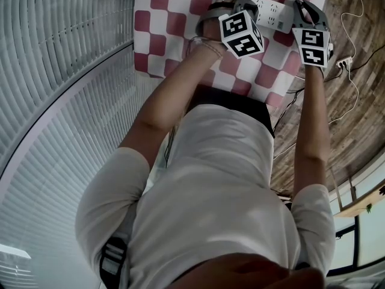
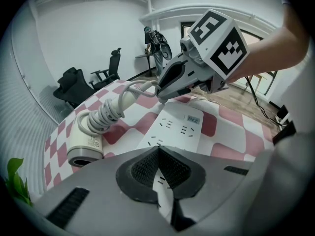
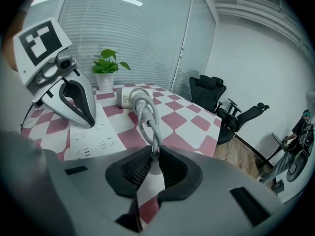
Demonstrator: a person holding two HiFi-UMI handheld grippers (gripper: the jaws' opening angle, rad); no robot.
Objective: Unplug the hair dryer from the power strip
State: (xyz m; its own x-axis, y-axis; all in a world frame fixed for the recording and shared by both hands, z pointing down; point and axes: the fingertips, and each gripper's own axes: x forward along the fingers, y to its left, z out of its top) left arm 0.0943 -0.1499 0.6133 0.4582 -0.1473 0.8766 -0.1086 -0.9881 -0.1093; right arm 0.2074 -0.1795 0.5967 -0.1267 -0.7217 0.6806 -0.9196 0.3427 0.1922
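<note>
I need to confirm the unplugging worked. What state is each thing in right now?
plug: out of the power strip, held clear of it.
right gripper: shut on the plug.
left gripper: shut, tips down at the power strip.
power strip: flat on the tablecloth, visible sockets empty.
hair dryer: lying on its side on the tablecloth.
cord: wound round the hair dryer.

Holds left gripper [image 2: 157,150] shut, pitched steeply down; clamps right gripper [image 3: 151,157] on cord [image 3: 145,109]; extends both arms forward.
</note>
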